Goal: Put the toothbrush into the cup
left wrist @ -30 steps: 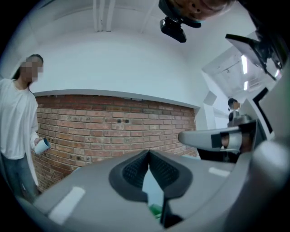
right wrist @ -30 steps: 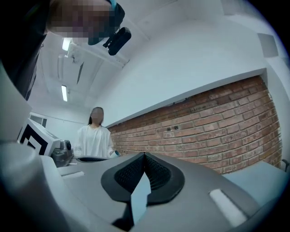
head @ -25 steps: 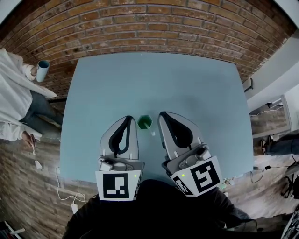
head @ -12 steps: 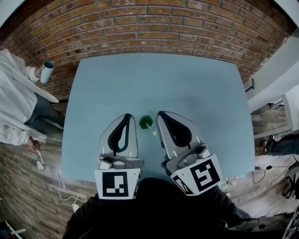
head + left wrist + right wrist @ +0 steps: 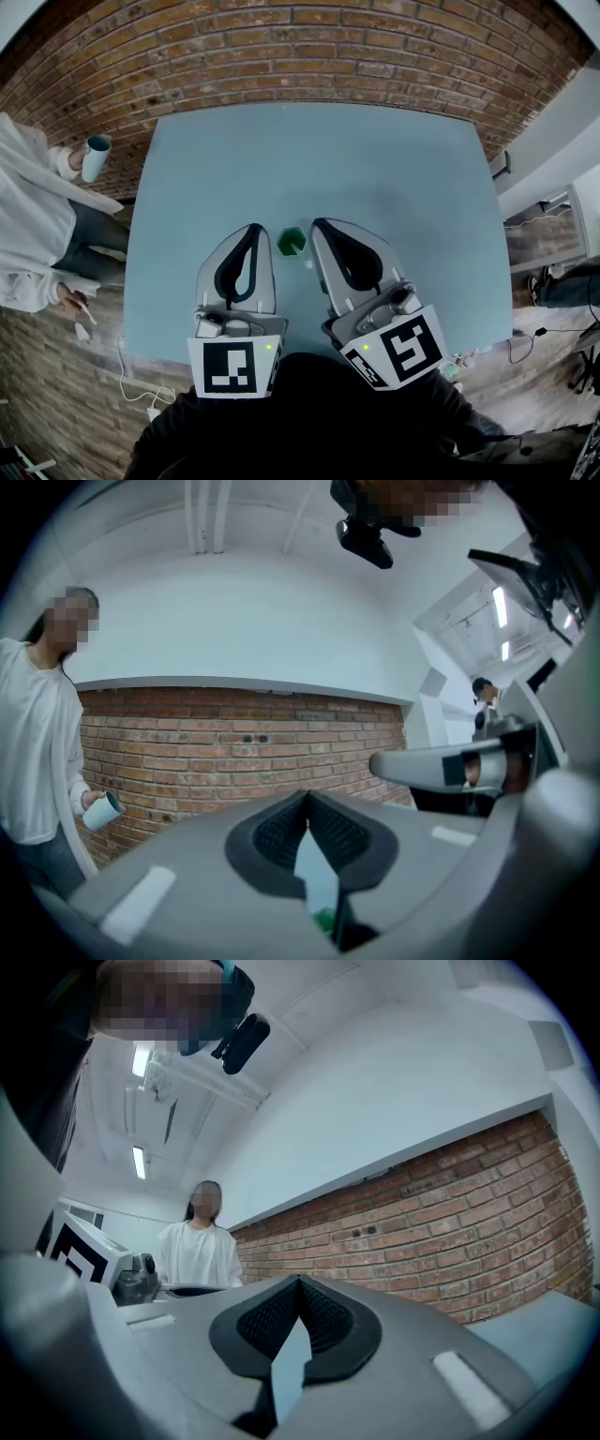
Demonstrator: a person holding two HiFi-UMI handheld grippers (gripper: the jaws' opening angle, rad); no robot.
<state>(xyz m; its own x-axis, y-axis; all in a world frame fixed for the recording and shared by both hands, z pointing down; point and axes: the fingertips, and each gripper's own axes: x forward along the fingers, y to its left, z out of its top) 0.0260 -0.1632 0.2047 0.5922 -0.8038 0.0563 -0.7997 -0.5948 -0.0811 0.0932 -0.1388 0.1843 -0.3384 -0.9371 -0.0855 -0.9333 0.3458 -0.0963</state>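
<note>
1. Two handheld tools, the left gripper (image 5: pixel 254 230) and the right gripper (image 5: pixel 321 225), sat level side by side over the blue-grey bench (image 5: pixel 403 178), the fingers of each closed together on nothing.
2. The green cup (image 5: pixel 292 242) stood on the bench between their tips, with a small white item (image 5: pixel 307 265) just beside it, too small to identify.
3. A bystander (image 5: pixel 33 225) in white held a blue mug (image 5: pixel 97 156) near the brick wall (image 5: pixel 309 47).

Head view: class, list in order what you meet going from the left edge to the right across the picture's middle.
Person in white → left gripper → green cup → right gripper.
</note>
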